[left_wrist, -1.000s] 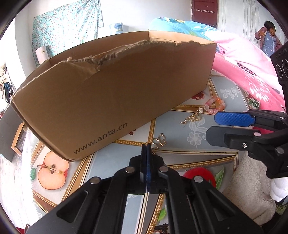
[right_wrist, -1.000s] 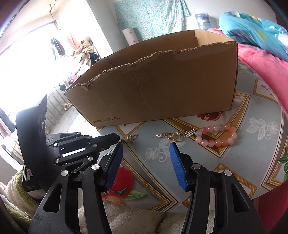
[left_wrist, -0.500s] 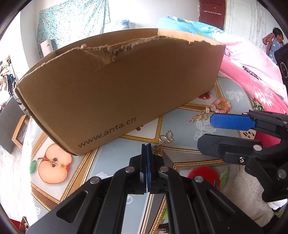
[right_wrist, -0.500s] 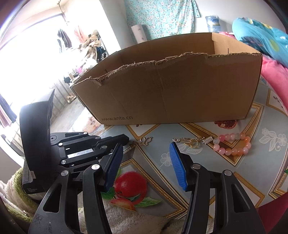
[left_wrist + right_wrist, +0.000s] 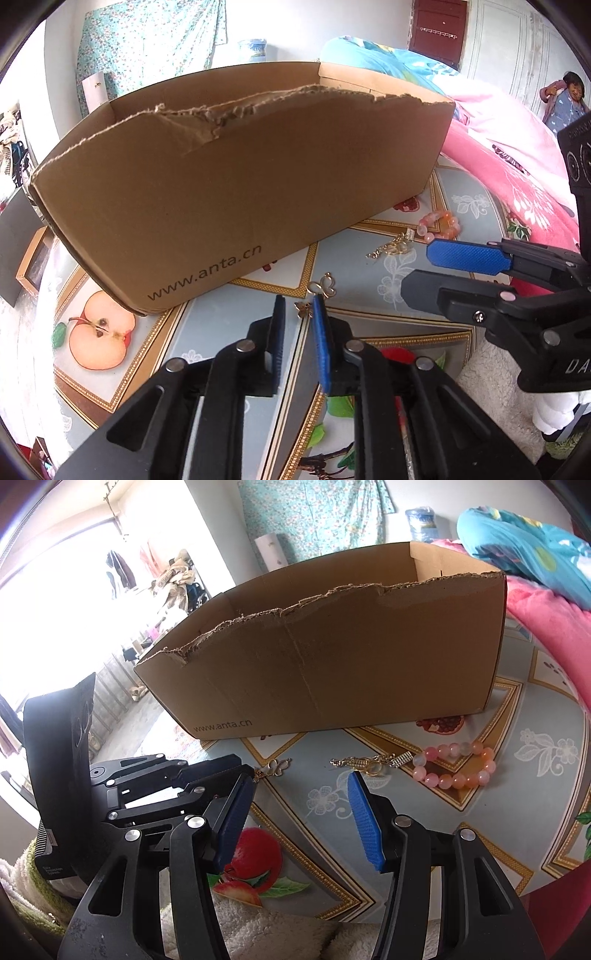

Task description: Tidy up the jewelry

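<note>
Left claw: my left gripper (image 5: 298, 306) hangs low over the near edge of the tabletop (image 5: 229, 325), its jaws opening, nothing pressed between the blue pads (image 5: 320, 343).
Butterfly charm: a small gold butterfly pendant (image 5: 325, 286) lies on the tabletop just beyond my left fingertips; its darker end piece (image 5: 303, 309) sits in the gap at the tips, and I cannot tell whether the right-hand pad touches it.
Cardboard box: an open brown carton (image 5: 236, 192) with a torn front rim and a printed web address stands across the far side of the tabletop, behind all the jewelry.
Gold chain: a gold chain with a clasp (image 5: 364, 764) lies mid-table, between the butterfly pendant (image 5: 277, 766) and the beads, its right end touching the bracelet.
Right claw: my right gripper (image 5: 301, 810) hovers over the near edge with its jaws parted and empty, the chain just beyond its right pad.
Bead bracelet: a pink and orange bead bracelet (image 5: 456, 764) rests toward the right edge of the tabletop, in front of the box's right corner.
Surroundings: pink bedding (image 5: 509, 166) lies past the table's right edge, and a person (image 5: 569, 99) stands far off at the right.
</note>
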Tool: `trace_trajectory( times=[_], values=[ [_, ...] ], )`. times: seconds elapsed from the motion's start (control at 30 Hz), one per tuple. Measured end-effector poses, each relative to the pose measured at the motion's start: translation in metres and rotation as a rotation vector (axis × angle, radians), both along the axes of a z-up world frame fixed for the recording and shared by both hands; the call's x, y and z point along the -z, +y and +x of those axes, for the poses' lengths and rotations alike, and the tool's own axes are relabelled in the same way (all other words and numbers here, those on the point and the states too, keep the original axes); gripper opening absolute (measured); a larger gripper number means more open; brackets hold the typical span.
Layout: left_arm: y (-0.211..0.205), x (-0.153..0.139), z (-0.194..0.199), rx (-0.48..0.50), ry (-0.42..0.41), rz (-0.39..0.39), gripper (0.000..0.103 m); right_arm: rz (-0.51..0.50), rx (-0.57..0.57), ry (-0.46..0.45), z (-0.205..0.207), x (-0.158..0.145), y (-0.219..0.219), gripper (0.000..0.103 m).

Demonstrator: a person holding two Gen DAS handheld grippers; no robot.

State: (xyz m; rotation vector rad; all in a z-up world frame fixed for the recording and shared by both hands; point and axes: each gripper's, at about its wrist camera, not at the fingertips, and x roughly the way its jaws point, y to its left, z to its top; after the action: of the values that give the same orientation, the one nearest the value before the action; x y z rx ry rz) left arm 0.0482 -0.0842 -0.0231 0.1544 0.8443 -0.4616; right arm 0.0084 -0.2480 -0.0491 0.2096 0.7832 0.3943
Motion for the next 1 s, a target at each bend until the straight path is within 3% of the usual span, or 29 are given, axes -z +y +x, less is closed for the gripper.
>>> trace_trajectory(
  times=[0.23,0.53,0.63,0.7,1.0],
  values=[
    [-0.003,0.004,0.007,-0.039,0.032,-0.026,0.021,0.012,0.019,0.003,0.002,0.002,-0.004,0.051],
    [-0.018,0.005,-0.001,-0.091,-0.011,0.077,0.021,0.016,0.025,-0.002,0.001,0.002,-0.007,0.051],
    [-0.020,0.004,-0.001,-0.095,-0.012,0.082,0.012,0.009,0.024,-0.011,0.000,0.000,-0.007,0.051],
    [-0.021,0.005,-0.001,-0.093,-0.020,0.094,0.011,0.007,0.026,-0.016,-0.001,-0.001,-0.007,0.051],
    [-0.010,0.005,-0.004,-0.065,-0.025,0.066,0.011,-0.014,0.025,-0.035,-0.002,-0.005,-0.004,0.051]
  ],
)
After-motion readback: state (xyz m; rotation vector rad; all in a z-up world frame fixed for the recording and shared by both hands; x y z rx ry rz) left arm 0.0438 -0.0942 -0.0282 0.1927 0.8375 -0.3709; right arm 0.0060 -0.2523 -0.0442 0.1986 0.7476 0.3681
